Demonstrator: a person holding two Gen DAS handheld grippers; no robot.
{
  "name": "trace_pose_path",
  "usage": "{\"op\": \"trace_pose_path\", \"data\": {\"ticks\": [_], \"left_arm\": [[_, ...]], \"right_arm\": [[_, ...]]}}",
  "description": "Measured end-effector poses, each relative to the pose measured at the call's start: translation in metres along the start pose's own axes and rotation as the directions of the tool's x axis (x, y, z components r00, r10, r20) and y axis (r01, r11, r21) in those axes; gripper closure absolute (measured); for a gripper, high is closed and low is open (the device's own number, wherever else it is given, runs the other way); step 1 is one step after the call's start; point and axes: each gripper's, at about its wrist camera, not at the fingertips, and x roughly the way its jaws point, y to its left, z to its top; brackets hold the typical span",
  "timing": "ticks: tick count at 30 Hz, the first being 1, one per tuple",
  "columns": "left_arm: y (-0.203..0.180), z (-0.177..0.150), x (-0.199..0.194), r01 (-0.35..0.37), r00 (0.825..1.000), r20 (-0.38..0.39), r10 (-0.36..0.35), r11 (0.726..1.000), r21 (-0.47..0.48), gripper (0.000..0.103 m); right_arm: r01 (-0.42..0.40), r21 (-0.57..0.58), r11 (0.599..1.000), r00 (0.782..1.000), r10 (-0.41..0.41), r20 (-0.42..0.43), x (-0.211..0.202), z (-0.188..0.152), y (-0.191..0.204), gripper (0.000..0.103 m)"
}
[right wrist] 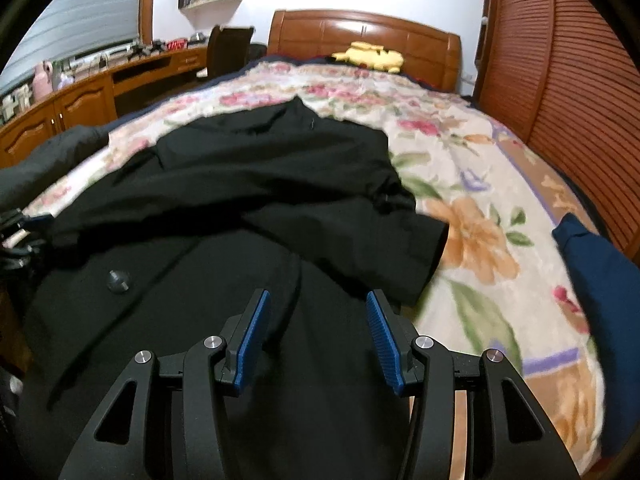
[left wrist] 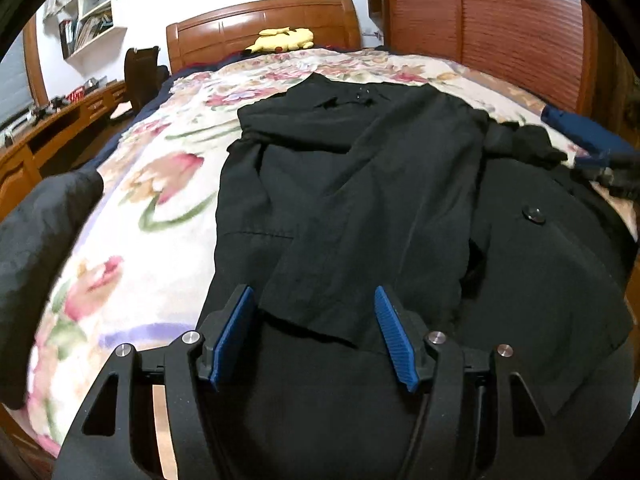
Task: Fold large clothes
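Blue-padded jaws of left gripper (left wrist: 314, 312) and right gripper (right wrist: 318, 316) are held wide apart, gripping nothing, above the black buttoned coat (left wrist: 360, 184) spread on the floral bedspread (left wrist: 160, 160).

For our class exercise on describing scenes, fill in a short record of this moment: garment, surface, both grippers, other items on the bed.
garment: black coat, spread out with sleeves folded inward, one button showing
surface: floral bedspread
left gripper: open, fingers over the coat's lower part, holding nothing
right gripper: open, over the coat, holding nothing
other items: yellow plush toy by the headboard; blue garment at the bed's right edge
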Motion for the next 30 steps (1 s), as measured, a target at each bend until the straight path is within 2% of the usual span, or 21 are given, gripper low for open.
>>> {"op": "trace_pose_path", "data": {"ticks": [5, 12, 15, 17, 19, 21, 25, 28, 29, 30], "left_arm": [[0.001, -0.003, 0.0, 0.005, 1.0, 0.007, -0.005, 1.0, 0.002, 0.035], [0.001, -0.006, 0.004, 0.003, 1.0, 0.022, -0.003, 1.0, 0.008, 0.029], [0.002, -0.008, 0.004, 0.015, 0.999, 0.036, -0.015, 1.0, 0.007, 0.028], [0.003, -0.009, 0.002, 0.023, 0.999, 0.034, -0.023, 1.0, 0.002, 0.028], [0.007, -0.01, -0.005, 0.037, 0.999, 0.025, -0.037, 0.999, -0.009, 0.028], [0.011, -0.013, -0.016, 0.045, 0.999, 0.028, -0.044, 0.999, -0.015, 0.028], [0.022, -0.019, -0.037, 0.006, 0.998, 0.07, -0.005, 1.0, -0.019, 0.028], [0.037, -0.023, -0.051, 0.016, 0.996, 0.093, -0.01, 0.998, -0.059, 0.028], [0.041, -0.025, -0.055, 0.023, 0.995, 0.103, -0.016, 0.997, -0.072, 0.029], [0.046, -0.026, -0.059, 0.029, 0.994, 0.112, -0.019, 0.996, -0.082, 0.034]], "right_arm": [[0.014, -0.014, 1.0, 0.997, -0.015, -0.07, 0.025, -0.011, 0.002, 0.051], [-0.007, 0.025, 1.0, 0.998, 0.009, -0.057, 0.026, -0.015, 0.0, 0.045], [0.02, 0.011, 1.0, 0.999, -0.02, -0.044, 0.025, -0.018, 0.004, 0.042], [0.054, 0.004, 0.999, 0.998, -0.053, -0.039, 0.023, -0.022, 0.007, 0.037], [0.078, 0.014, 0.997, 0.996, -0.077, -0.045, 0.02, -0.025, 0.006, 0.034], [0.068, 0.039, 0.997, 0.996, -0.066, -0.059, 0.011, -0.028, 0.005, 0.034], [0.046, 0.04, 0.998, 0.998, -0.044, -0.053, -0.011, -0.034, 0.002, 0.034], [0.038, 0.047, 0.998, 0.999, -0.036, -0.041, -0.026, -0.04, -0.007, 0.034], [0.034, 0.053, 0.998, 0.999, -0.032, -0.04, -0.03, -0.042, -0.01, 0.034], [0.036, 0.058, 0.998, 0.999, -0.034, -0.039, -0.035, -0.045, -0.014, 0.034]]}}
